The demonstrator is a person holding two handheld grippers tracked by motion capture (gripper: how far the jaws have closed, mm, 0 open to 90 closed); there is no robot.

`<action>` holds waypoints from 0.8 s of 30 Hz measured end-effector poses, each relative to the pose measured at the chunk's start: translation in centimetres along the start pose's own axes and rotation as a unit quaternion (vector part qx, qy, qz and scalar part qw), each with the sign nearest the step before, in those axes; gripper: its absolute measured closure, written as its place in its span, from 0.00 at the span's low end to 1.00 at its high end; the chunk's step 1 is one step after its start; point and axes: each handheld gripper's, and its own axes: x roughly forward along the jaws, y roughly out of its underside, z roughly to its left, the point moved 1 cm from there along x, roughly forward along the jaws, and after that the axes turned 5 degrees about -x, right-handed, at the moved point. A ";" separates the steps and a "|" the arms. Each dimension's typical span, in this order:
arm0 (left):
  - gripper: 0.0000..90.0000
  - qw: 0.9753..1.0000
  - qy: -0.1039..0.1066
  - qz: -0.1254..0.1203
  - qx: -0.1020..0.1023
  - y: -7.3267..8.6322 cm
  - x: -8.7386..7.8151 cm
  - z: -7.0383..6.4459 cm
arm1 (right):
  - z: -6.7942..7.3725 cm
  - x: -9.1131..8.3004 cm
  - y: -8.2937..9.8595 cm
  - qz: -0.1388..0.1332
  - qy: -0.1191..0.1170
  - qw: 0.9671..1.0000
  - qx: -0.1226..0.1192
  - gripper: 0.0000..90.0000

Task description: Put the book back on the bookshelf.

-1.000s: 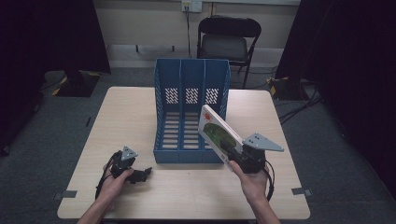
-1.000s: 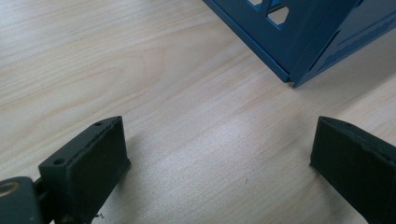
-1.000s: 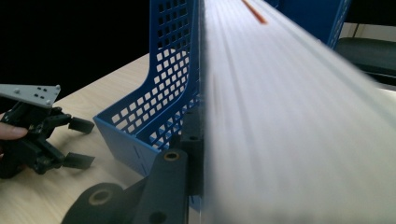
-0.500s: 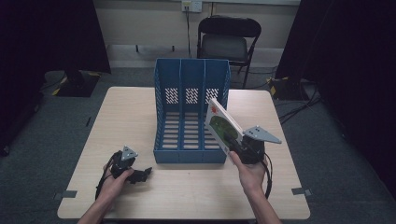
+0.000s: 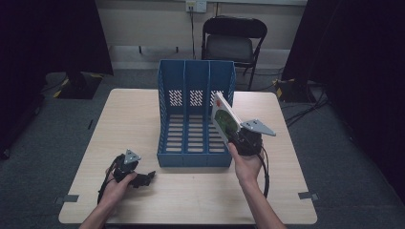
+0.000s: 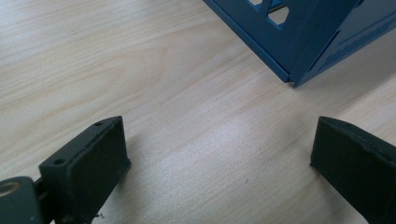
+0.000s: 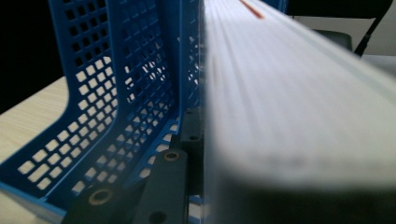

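A blue three-slot file rack (image 5: 196, 114) stands in the middle of the wooden table (image 5: 129, 119). My right gripper (image 5: 236, 137) is shut on a white book with a green cover (image 5: 223, 116), held tilted, top leaning left, over the rack's right slot. In the right gripper view the book's page edge (image 7: 289, 93) runs beside the rack's perforated walls (image 7: 116, 93). My left gripper (image 5: 144, 178) rests on the table in front of the rack's left corner. Its fingers (image 6: 88, 163) are spread wide with bare wood between them, and the rack's corner (image 6: 317, 42) lies just ahead.
A black folding chair (image 5: 232, 43) stands behind the table's far edge. Cables (image 5: 305, 105) lie on the grey floor at the right. Bare table surface stretches to the left of the rack and along the front edge.
My right gripper has carried the book forward and up, from the rack's front right corner to over its right slot. The left gripper has stayed where it was.
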 end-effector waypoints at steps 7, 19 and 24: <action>0.04 1.000 0.000 0.000 0.000 0.0 0.0 0.0 | 0.1 2.0 -0.4 0.007 0.013 1.000 0.001 0.85; 0.04 1.000 0.000 0.000 0.000 0.0 0.0 0.0 | 0.8 5.2 0.7 0.030 0.026 0.999 -0.007 0.85; 0.04 1.000 0.000 0.000 0.000 0.0 0.0 0.0 | 0.9 5.7 1.2 0.036 0.030 0.999 -0.009 0.85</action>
